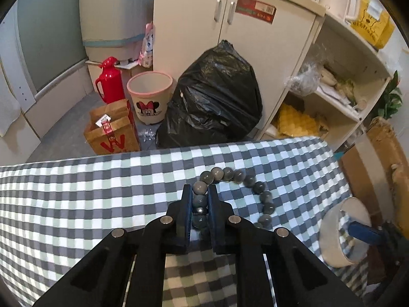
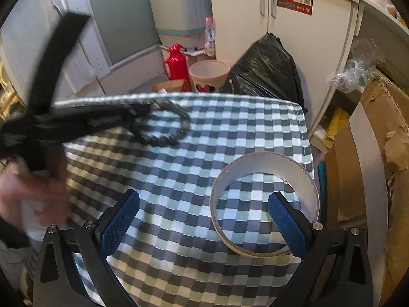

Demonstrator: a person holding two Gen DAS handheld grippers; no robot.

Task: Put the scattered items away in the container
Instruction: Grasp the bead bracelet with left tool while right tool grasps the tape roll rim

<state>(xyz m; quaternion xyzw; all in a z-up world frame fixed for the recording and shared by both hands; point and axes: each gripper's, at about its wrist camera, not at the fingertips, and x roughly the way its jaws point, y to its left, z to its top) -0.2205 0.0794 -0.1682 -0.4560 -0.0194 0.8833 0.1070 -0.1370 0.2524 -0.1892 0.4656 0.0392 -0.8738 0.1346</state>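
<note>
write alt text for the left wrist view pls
The left gripper is shut on a gray bead bracelet lying on a checked tablecloth. A white round container sits at the right edge with the right gripper's blue finger inside it, and beyond the table stand a black trash bag and a white cabinet.

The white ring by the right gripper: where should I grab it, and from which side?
Take the white ring by its thin wall, one finger inside and one outside, coming down from above. It stands on its edge on the checked cloth, open at the top, too wide to span. The right gripper is open with its right finger already inside the near wall. The left gripper holds the beads.
</note>
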